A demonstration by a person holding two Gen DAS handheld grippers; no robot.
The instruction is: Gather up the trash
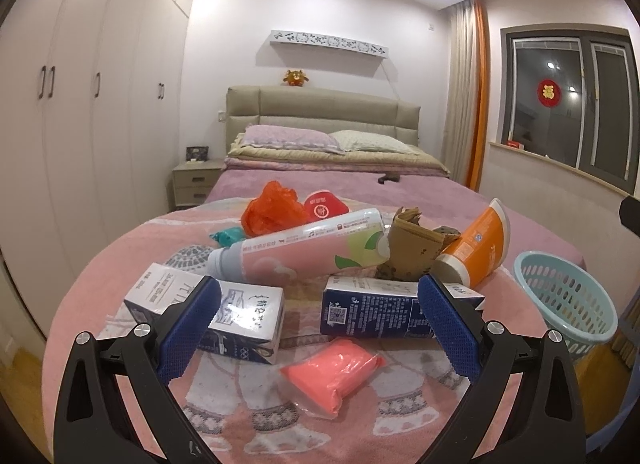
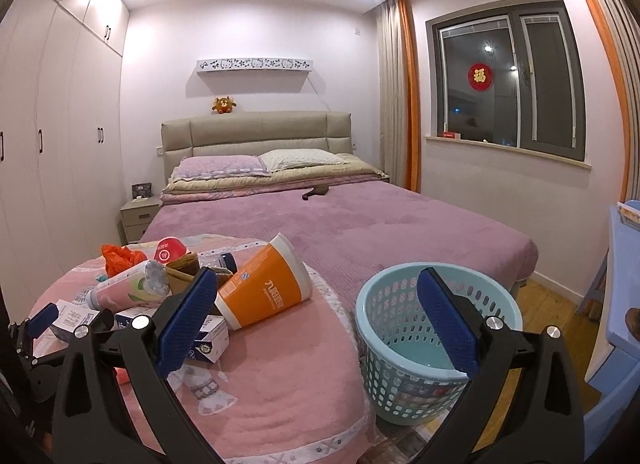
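In the left wrist view, the left gripper (image 1: 320, 322) hangs wide apart and empty over a pink patterned blanket (image 1: 256, 420) at the bed's foot. Trash is heaped mid-frame: a pink bottle (image 1: 296, 250) on its side, two milk cartons (image 1: 236, 316), an orange cup (image 1: 476, 244), a pink packet (image 1: 332, 372). Wardrobes (image 1: 80, 104) fill the left.

In the right wrist view, the right gripper (image 2: 316, 320) is likewise spread, holding nothing. The blue basket (image 2: 400, 344) stands lower centre, beside the bed; a dark window (image 2: 508, 84) sits upper right.

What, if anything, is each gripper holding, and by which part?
Nothing is held. The left gripper and right gripper both have their jaws open and empty.
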